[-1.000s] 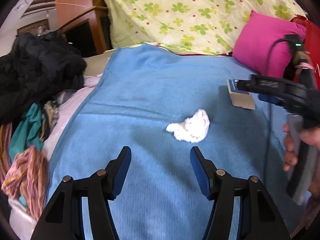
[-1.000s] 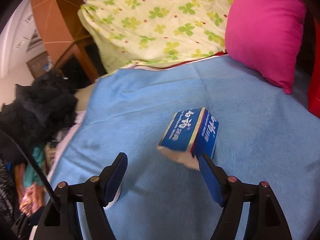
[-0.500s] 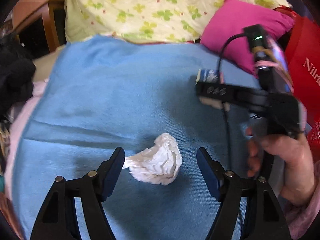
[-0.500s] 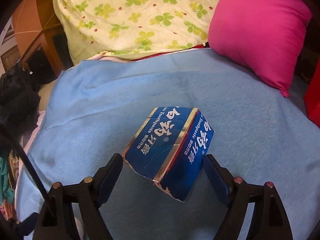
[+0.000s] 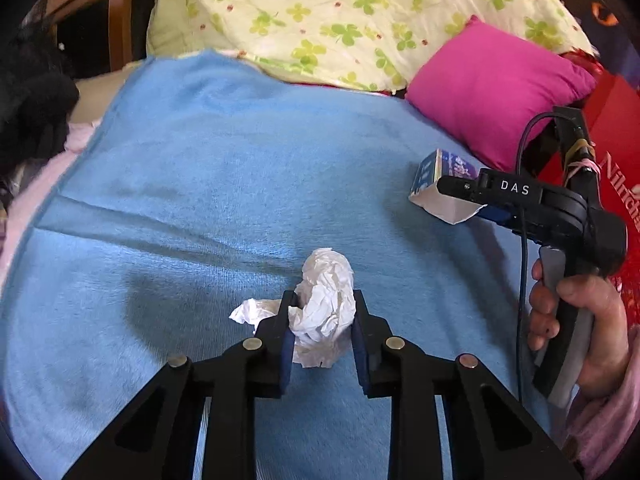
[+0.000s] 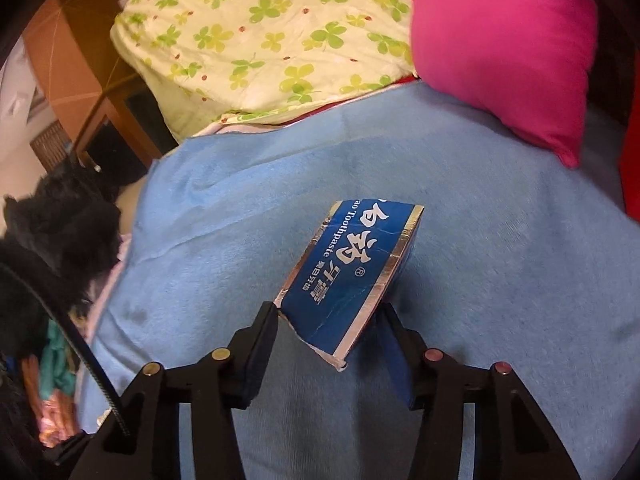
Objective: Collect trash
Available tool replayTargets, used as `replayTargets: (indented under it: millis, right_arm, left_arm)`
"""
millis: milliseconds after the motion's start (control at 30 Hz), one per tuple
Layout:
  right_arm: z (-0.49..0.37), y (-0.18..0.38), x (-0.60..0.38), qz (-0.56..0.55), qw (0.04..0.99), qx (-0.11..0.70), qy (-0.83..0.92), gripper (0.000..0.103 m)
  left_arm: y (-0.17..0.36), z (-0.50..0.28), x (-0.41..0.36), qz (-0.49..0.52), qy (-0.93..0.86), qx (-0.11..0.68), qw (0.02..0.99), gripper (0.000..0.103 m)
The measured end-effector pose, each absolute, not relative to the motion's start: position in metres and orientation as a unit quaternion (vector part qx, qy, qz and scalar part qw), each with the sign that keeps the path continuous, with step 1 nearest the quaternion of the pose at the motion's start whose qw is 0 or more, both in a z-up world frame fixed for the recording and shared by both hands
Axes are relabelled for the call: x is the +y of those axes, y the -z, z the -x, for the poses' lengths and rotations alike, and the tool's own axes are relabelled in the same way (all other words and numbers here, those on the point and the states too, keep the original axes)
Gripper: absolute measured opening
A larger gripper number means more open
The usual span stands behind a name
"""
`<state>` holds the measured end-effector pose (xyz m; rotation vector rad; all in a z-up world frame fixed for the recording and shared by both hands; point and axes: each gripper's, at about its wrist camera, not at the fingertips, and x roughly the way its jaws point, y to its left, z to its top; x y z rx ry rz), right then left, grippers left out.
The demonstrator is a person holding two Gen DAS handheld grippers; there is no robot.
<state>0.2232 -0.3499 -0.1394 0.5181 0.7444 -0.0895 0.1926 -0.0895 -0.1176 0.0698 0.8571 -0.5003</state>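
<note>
A crumpled white tissue (image 5: 326,280) lies on the blue blanket (image 5: 200,200), and my left gripper (image 5: 323,298) is shut on it, a pad pressing each side. One corner of the tissue sticks out to the left of the fingers. A torn blue toothpaste box (image 6: 352,264) sits between the jaws of my right gripper (image 6: 328,310), which are closing, with both pads touching its near end. In the left wrist view the same toothpaste box (image 5: 434,200) shows at the right, in the right gripper (image 5: 452,190), held by a person's hand (image 5: 580,320).
A pink pillow (image 5: 492,92) and a clover-print quilt (image 5: 340,12) lie along the far side of the bed. A red bag (image 5: 616,152) stands at the right edge. Black clothes (image 5: 28,112) and coloured fabrics (image 6: 56,360) are heaped off the left edge.
My left gripper moved up to the tissue and shut on it. My right gripper moved onto the toothpaste box and its jaws narrowed against the box's sides.
</note>
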Motion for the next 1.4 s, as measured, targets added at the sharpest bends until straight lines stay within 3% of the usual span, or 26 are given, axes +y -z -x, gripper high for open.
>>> replayTargets:
  millis: [267,300,333,600,667,700,733,767,933,1133,1167,1233,1267,1300,1400]
  right_arm:
    - [-0.173,0.103,-0.349,-0.261,0.904,0.339,-0.001,0.053]
    - [-0.163,0.095,-0.347,-0.26,0.907,0.331,-0.006,0.033]
    - [-0.152,0.088,-0.345,-0.259,0.909,0.325,-0.012,0.029]
    - [-0.086,0.071,-0.333,-0.222,0.923,0.314,-0.023,0.03]
    - [-0.082,0.074,-0.338,-0.246,0.915,0.318,-0.038,0.038]
    - [-0.081,0.076,-0.34,-0.265,0.908,0.321,-0.044,0.061]
    - [-0.082,0.078,-0.342,-0.281,0.904,0.318,-0.05,0.075]
    - [-0.081,0.079,-0.344,-0.294,0.902,0.31,-0.056,0.081]
    - [-0.105,0.092,-0.343,-0.348,0.884,0.304,-0.071,0.081]
    - [-0.149,0.113,-0.312,-0.32,0.884,0.336,-0.061,0.081]
    - [-0.157,0.118,-0.306,-0.306,0.884,0.35,-0.05,0.079]
    - [-0.168,0.128,-0.299,-0.288,0.882,0.371,-0.047,0.058]
    - [-0.173,0.134,-0.295,-0.275,0.879,0.388,-0.044,0.042]
    - [-0.176,0.138,-0.292,-0.263,0.878,0.399,-0.04,0.037]
    - [-0.171,0.13,-0.293,-0.251,0.885,0.389,-0.041,0.036]
  left_arm:
    - [0.073,-0.147,-0.087,-0.052,0.214,0.37,0.903,0.027]
    - [0.066,-0.138,-0.086,-0.055,0.208,0.363,0.907,0.027]
    - [0.059,-0.133,-0.086,-0.057,0.203,0.357,0.91,0.027]
    - [0.014,-0.079,-0.087,-0.076,0.196,0.302,0.93,0.027]
    - [0.011,-0.075,-0.081,-0.069,0.198,0.3,0.931,0.027]
    - [0.011,-0.072,-0.077,-0.063,0.197,0.3,0.931,0.027]
    - [0.012,-0.071,-0.074,-0.058,0.195,0.301,0.932,0.027]
    - [0.013,-0.071,-0.071,-0.056,0.193,0.303,0.932,0.027]
    - [0.024,-0.073,-0.063,-0.047,0.184,0.317,0.929,0.027]
    - [0.029,-0.074,-0.065,-0.06,0.168,0.32,0.93,0.027]
    - [0.028,-0.073,-0.067,-0.065,0.164,0.317,0.932,0.027]
    - [0.027,-0.072,-0.07,-0.077,0.154,0.312,0.934,0.027]
    - [0.026,-0.07,-0.072,-0.082,0.149,0.309,0.936,0.027]
    - [0.025,-0.069,-0.072,-0.085,0.147,0.306,0.937,0.027]
    - [0.021,-0.063,-0.077,-0.098,0.138,0.297,0.94,0.027]
